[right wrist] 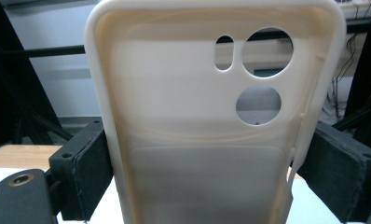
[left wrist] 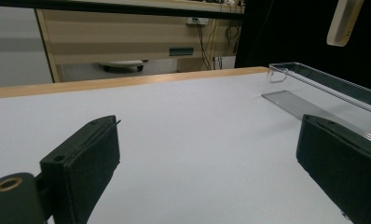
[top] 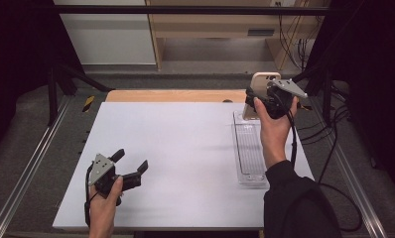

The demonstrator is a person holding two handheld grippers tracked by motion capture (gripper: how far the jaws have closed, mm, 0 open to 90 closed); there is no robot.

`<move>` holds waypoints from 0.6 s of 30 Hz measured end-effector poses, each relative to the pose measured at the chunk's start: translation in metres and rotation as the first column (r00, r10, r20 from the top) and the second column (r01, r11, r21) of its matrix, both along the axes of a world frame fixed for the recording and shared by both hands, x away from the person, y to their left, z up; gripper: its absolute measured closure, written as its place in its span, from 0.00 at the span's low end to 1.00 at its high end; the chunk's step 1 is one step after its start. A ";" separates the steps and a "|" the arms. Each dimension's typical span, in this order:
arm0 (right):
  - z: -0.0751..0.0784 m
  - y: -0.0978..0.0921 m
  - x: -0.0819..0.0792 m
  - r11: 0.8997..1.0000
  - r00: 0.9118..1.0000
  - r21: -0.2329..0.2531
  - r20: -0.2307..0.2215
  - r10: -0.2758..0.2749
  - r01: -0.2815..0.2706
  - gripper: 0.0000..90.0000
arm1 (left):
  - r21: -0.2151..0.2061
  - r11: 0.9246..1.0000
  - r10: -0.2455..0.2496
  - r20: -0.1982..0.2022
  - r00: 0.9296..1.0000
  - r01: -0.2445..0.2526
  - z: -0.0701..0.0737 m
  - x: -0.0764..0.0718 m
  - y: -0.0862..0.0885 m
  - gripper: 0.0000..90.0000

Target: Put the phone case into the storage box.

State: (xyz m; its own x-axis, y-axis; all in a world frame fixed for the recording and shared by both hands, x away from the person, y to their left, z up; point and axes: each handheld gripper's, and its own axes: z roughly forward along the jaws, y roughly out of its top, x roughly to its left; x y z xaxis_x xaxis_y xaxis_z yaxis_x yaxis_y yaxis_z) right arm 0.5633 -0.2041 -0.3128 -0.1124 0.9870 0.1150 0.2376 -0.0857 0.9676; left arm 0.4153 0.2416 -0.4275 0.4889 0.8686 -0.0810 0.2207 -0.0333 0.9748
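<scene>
White tabletop (top: 185,148) fills the high view, with a clear plastic tray (top: 249,148) lying at about three o'clock. At one o'clock the right gripper (top: 259,99) holds a cream phone case (top: 263,82) upright above the tray's far end. Its own view shows what the high view cannot: both jaws pressed against the case's sides, hollow inside facing the camera, camera cut-outs uppermost. At seven o'clock the left gripper (top: 131,163) rests with jaws wide apart, nothing between them.
</scene>
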 end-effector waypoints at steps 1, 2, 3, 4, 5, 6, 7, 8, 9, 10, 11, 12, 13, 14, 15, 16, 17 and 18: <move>-0.001 0.000 0.002 1.000 1.000 0.010 -0.004 -0.002 0.002 0.13 | 0.000 1.000 -0.001 0.000 1.000 0.001 0.000 0.000 0.000 0.06; -0.002 0.001 0.003 1.000 1.000 0.009 -0.009 -0.005 0.005 0.13 | -0.001 1.000 -0.001 0.000 1.000 0.001 0.000 0.000 0.000 0.06; -0.003 0.002 0.005 1.000 1.000 0.002 -0.010 -0.009 0.009 0.13 | -0.002 1.000 -0.001 0.000 1.000 0.001 0.000 0.000 0.000 0.06; -0.004 0.002 0.007 1.000 1.000 0.000 -0.008 -0.011 0.011 0.13 | -0.001 1.000 -0.002 0.002 1.000 0.002 0.000 0.001 0.000 0.06; -0.006 0.002 0.008 1.000 1.000 0.000 -0.011 -0.012 0.012 0.13 | -0.002 1.000 0.001 0.004 1.000 -0.001 0.000 0.001 0.001 0.06; -0.007 0.003 0.009 1.000 1.000 -0.004 -0.014 -0.014 0.014 0.13 | -0.004 1.000 0.003 0.003 1.000 -0.003 0.000 0.001 0.001 0.06; -0.008 0.003 0.010 1.000 1.000 -0.007 -0.013 -0.013 0.013 0.13 | -0.003 1.000 0.004 0.000 1.000 -0.004 -0.001 0.001 0.001 0.06; -0.009 0.003 0.011 1.000 1.000 -0.009 -0.016 -0.014 0.013 0.13 | 0.002 1.000 0.004 -0.001 1.000 -0.004 -0.002 0.001 0.002 0.06; -0.010 0.003 0.012 1.000 1.000 -0.015 -0.016 -0.017 0.016 0.13 | 0.006 1.000 0.005 -0.002 1.000 -0.005 -0.003 0.000 0.002 0.06; -0.011 0.003 0.013 0.999 1.000 -0.033 -0.019 -0.021 0.020 0.13 | 0.008 1.000 0.004 -0.003 1.000 -0.004 -0.004 0.000 0.002 0.06; -0.012 0.004 0.014 0.999 1.000 -0.043 -0.020 -0.024 0.023 0.13 | 0.014 1.000 0.003 -0.005 1.000 -0.003 -0.004 0.000 0.003 0.06; -0.013 0.005 0.015 0.999 0.999 -0.046 -0.023 -0.022 0.021 0.13 | 0.013 1.000 0.004 -0.004 1.000 -0.004 -0.004 0.000 0.003 0.06; -0.013 0.006 0.014 0.999 0.999 -0.044 -0.028 -0.020 0.019 0.13 | 0.009 1.000 0.007 -0.005 1.000 -0.007 -0.005 0.001 0.003 0.06; -0.014 0.006 0.015 0.999 0.999 -0.041 -0.029 -0.020 0.018 0.13 | 0.007 1.000 0.008 -0.006 1.000 -0.008 -0.005 0.001 0.003 0.06; -0.014 0.007 0.015 0.999 0.999 -0.044 -0.028 -0.019 0.018 0.13 | 0.010 1.000 0.008 -0.006 1.000 -0.008 -0.006 0.001 0.004 0.06; -0.014 0.007 0.016 0.999 0.999 -0.042 -0.031 -0.017 0.016 0.13 | 0.013 1.000 0.006 -0.004 1.000 -0.006 -0.007 0.001 0.004 0.06; -0.015 0.007 0.017 0.999 0.999 -0.042 -0.031 -0.016 0.015 0.13 | 0.016 1.000 0.003 -0.001 1.000 -0.003 -0.008 0.001 0.004 0.06; -0.016 0.007 0.017 0.999 0.999 -0.037 -0.034 -0.016 0.014 0.13 | 0.022 1.000 0.002 0.003 1.000 -0.002 -0.009 0.001 0.004 0.06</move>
State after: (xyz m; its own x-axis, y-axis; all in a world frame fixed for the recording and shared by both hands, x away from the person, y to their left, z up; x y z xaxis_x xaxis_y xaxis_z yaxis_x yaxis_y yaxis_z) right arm 0.5805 -0.1973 -0.3284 -0.0941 0.9922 0.0821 0.2698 -0.0540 0.9614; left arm 0.4163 0.2459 -0.4365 0.4876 0.8710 -0.0606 0.2182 -0.0544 0.9744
